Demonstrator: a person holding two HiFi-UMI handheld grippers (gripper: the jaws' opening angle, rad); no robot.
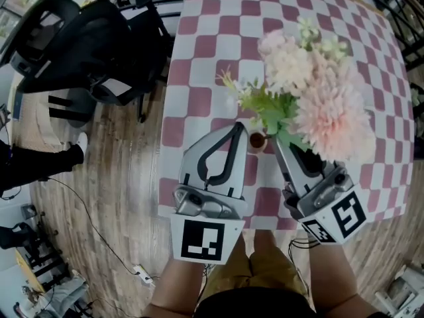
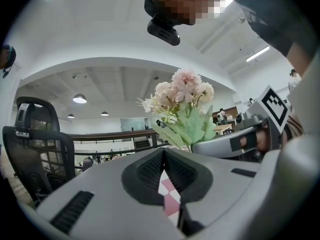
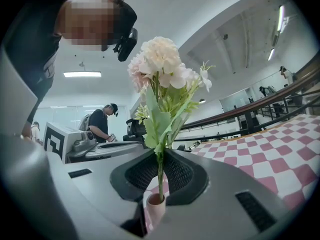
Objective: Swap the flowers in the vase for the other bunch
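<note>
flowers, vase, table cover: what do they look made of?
flowers: probably artificial. The petals look like fabric, the leaves are flat and matte like plastic, and the stem is thin and stiff.
vase: a small pink tube, smooth and matte. It could be ceramic or plastic; I can't tell which.
table cover: red-and-white check, lying flat. It could be cloth or vinyl.

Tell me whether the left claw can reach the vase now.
Probably yes: the vase stands right beside the left claw with nothing between them, though its jaws are shut.
</note>
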